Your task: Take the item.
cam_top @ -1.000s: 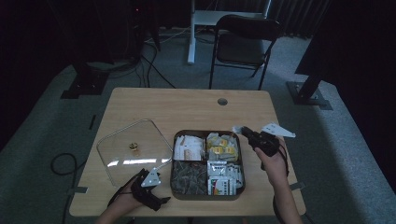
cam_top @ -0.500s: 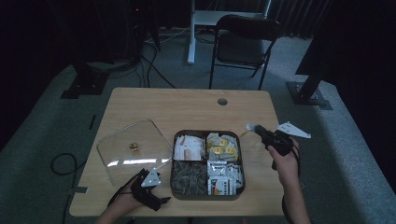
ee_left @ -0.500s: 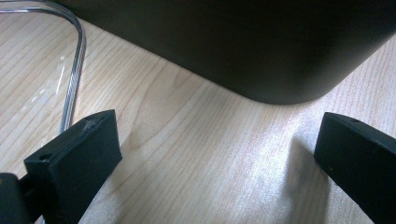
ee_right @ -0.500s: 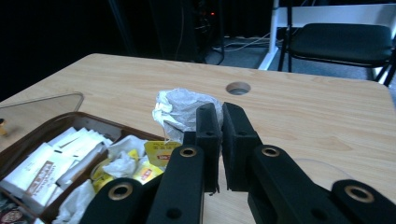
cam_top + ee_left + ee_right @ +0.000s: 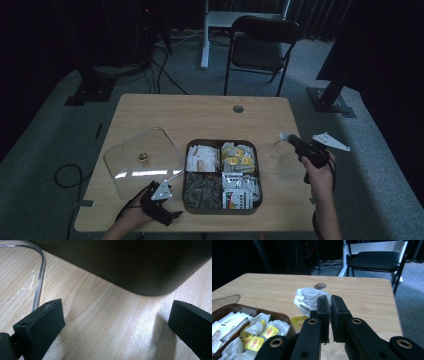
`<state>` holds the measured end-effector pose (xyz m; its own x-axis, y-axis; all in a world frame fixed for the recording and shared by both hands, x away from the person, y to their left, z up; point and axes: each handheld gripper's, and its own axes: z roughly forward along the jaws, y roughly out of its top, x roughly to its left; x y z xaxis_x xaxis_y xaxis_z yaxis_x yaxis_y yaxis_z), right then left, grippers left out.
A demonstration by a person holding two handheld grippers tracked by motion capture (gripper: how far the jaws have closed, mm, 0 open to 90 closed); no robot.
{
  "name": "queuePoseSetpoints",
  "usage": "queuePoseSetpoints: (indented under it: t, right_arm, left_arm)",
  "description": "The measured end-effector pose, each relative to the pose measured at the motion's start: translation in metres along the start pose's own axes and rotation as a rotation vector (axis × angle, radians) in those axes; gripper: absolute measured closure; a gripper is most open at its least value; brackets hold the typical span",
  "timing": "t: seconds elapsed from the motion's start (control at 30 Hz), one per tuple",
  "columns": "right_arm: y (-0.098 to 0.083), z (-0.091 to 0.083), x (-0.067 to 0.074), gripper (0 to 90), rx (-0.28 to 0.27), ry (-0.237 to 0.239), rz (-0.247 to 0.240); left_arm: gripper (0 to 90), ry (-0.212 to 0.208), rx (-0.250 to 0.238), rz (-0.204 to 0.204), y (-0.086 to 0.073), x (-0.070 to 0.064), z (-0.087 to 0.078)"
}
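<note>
Two grippers: one in each hand, at a light wooden table [image 5: 200, 112].
High view, right gripper [image 5: 286, 136]: held up over the table's right part, just right of the dark four-compartment tray [image 5: 256, 150]; a small white tea bag [image 5: 286, 135] sits at its tip.
High view, left gripper [image 5: 175, 215]: low at the near table edge, just left of the tray's near-left corner.
High view, tray: paper packets in the far-left compartment, yellow-tagged tea bags in the far-right, dark loose contents near-left, white and green sachets near-right.
High view, clear square lid [image 5: 142, 157]: lying flat on the table, left of the tray.
Left gripper view, jaws: spread wide with bare wood between them, nothing held.
Left gripper view, surroundings: the tray's dark rounded wall [image 5: 130, 262] stands just ahead; the clear lid's edge [image 5: 40, 277] runs at the left.
Right gripper view, jaws: closed tight, pinching the crumpled white tea bag [image 5: 308, 300], which is held above the table; its yellow tag [image 5: 298, 321] hangs below.
Right gripper view, tray: its tea bag compartment [image 5: 262, 332] lies below and left of the jaws.
Right gripper view, background: a black folding chair [image 5: 374, 257] beyond the table.
</note>
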<state>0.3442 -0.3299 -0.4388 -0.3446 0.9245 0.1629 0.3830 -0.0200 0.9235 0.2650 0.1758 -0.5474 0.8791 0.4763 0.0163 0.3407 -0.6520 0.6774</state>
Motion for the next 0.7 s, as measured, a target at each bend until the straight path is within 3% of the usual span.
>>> queuePoseSetpoints:
  t: [0.27, 0.7]
  right_arm:
    - [0.0, -0.007, -0.016, 86.0, 0.004, -0.038, 0.017]
    - [-0.005, 0.0, -0.023, 85.8, 0.034, -0.058, 0.028]
  left_arm:
    - [0.5, 0.0, 0.0, 0.0, 0.0, 0.0, 0.0]
    - [0.4, 0.0, 0.0, 0.0, 0.0, 0.0, 0.0]
